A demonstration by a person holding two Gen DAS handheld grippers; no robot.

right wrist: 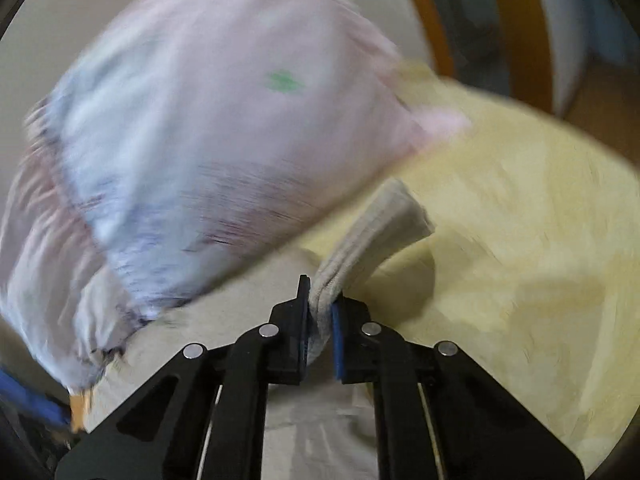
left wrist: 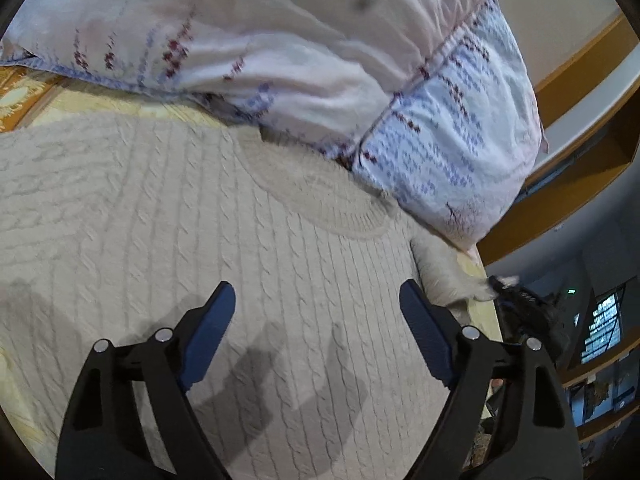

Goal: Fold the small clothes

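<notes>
The jaws of the left gripper stand wide apart, holding nothing, hovering over the body of the cream cable-knit sweater. The jaws of the right gripper are pressed together on a ribbed end of the same knit, probably a sleeve cuff, which rises from the pinch toward one o'clock in the right wrist view.

The sweater lies spread flat, filling the left wrist view from nine o'clock through the centre, its round ribbed collar at about one o'clock from the open fingers. At three o'clock in that view the other gripper appears as a small dark shape at the garment's fuzzy edge.

The step in hand looks like the first fold: one sleeve is lifted and ready to be carried across the chest. The next move calls for drawing that sleeve over the body without dragging the whole garment; the free left gripper could steady the body near the collar or take the opposite edge. The right view is smeared by motion, so finer detail there is uncertain.

The surface is a bed with a pale yellow sheet. A pillow in a pink and blue patterned case fills twelve o'clock, touching the sweater's upper edge. Wooden shelving stands at three o'clock, darker clutter below it.
</notes>
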